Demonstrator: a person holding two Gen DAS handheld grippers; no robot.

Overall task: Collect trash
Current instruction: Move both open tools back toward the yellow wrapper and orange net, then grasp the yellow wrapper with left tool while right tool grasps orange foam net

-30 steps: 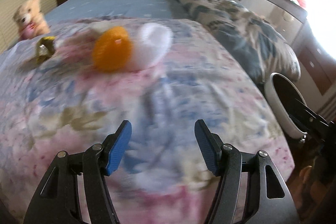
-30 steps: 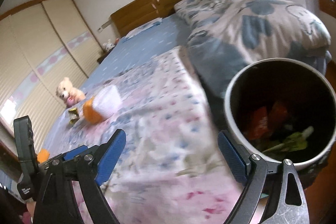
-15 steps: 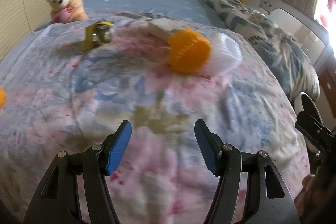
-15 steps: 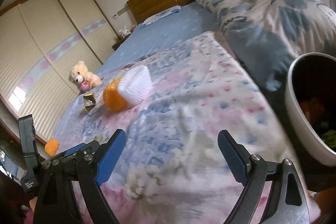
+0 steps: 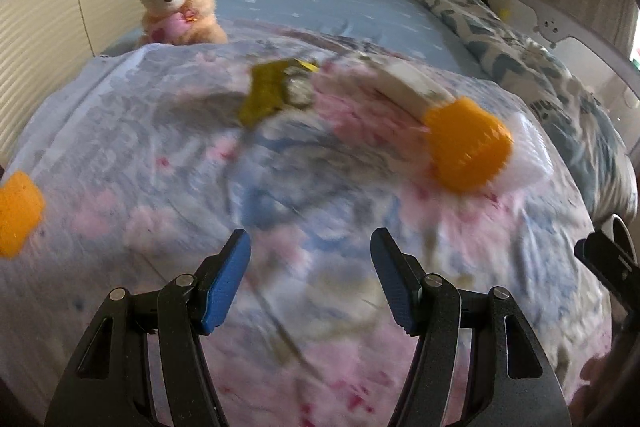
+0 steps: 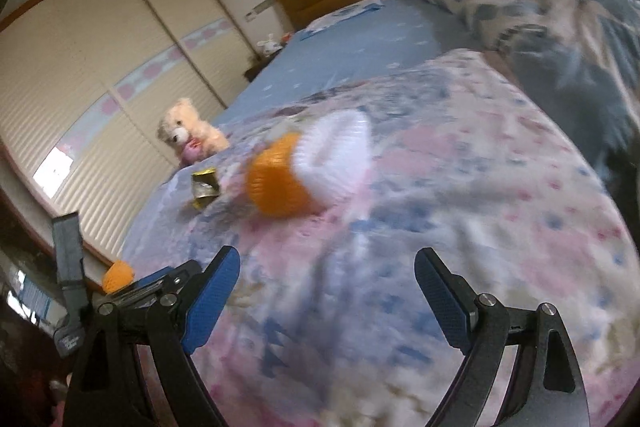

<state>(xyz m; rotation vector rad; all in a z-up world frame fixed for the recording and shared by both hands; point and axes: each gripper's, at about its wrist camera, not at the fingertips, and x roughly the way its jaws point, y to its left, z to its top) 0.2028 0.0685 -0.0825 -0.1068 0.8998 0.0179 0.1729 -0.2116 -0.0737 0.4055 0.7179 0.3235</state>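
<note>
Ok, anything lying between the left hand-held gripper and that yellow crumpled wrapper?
Nothing: in the left wrist view only bare floral quilt separates the open left hand-held gripper from the yellow wrapper.

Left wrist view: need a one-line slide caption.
Open left gripper above floral quilt, facing a crumpled gold wrapper, orange foam sleeve and teddy bear.

Bare flowery pink-and-blue quilt (image 5: 168, 163) lies ahead of the left gripper (image 5: 310, 275). At 1 o'clock, a ribbed orange foam cup (image 5: 466, 147) blocks the way.
</note>
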